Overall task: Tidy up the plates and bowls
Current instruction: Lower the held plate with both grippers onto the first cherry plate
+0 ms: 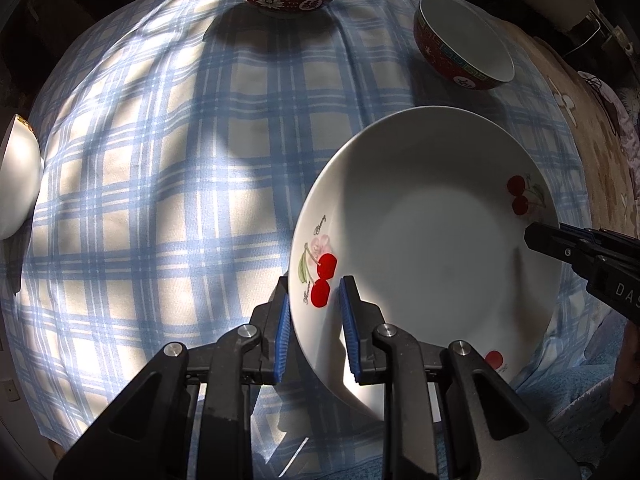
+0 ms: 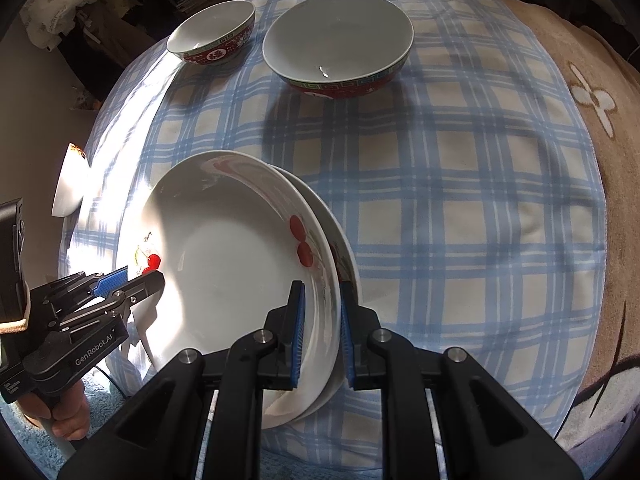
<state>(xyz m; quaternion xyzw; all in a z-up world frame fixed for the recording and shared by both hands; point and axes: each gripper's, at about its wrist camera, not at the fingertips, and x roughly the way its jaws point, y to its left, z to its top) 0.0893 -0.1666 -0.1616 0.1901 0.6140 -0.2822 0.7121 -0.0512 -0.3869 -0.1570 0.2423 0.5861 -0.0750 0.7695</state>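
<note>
A white deep plate with red cherries (image 1: 424,240) lies on a blue plaid cloth. The right wrist view shows this top plate (image 2: 232,264) resting slightly askew on a second plate (image 2: 339,240) beneath it. My left gripper (image 1: 314,320) has its blue pads on the top plate's left rim, beside a cherry print. My right gripper (image 2: 322,328) clamps the right side, with both plates' rims between its pads. Each gripper shows in the other's view: the right gripper (image 1: 532,236) and the left gripper (image 2: 140,276).
Two red-patterned bowls stand at the far side: a small bowl (image 2: 212,32) and a large bowl (image 2: 338,40). A white bowl (image 1: 20,184) sits at the cloth's left edge. A brown blanket (image 2: 600,140) lies beyond the cloth on the right.
</note>
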